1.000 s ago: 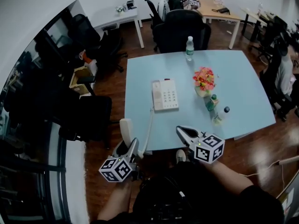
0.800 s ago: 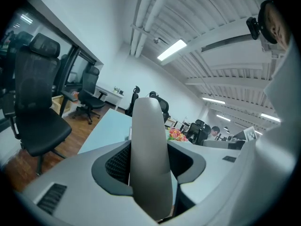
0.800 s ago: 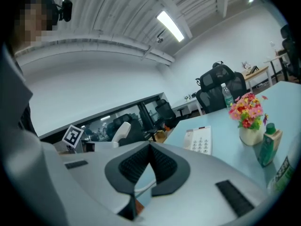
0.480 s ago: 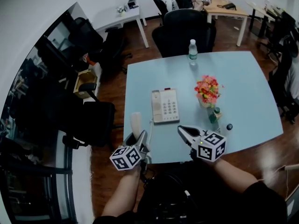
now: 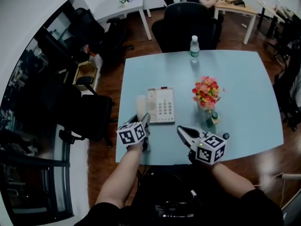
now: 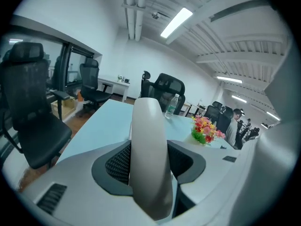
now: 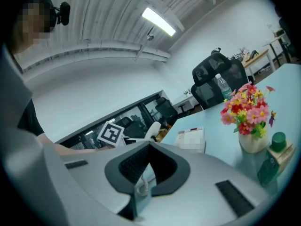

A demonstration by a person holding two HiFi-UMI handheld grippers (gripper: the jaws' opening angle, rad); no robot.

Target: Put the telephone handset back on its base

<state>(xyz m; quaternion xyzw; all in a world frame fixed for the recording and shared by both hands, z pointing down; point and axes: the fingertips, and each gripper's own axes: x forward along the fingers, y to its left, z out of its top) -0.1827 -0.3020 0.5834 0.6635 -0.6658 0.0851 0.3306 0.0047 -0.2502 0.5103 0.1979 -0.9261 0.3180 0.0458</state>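
Observation:
The white telephone base lies on the pale blue table, left of centre. My left gripper is shut on the white handset, which stands upright just left of the base and near its front. In the left gripper view the handset fills the gap between the jaws. My right gripper hovers shut and empty over the table's near edge, right of the base. In the right gripper view the coiled cord shows beyond the jaws, with the base further off.
A vase of flowers stands right of the base, with a small green-capped bottle in front of it. A water bottle is at the far edge. Black office chairs stand behind and left of the table.
My left gripper has carried the handset up from below the table's near-left corner to beside the base's left side. The right gripper has hardly moved.

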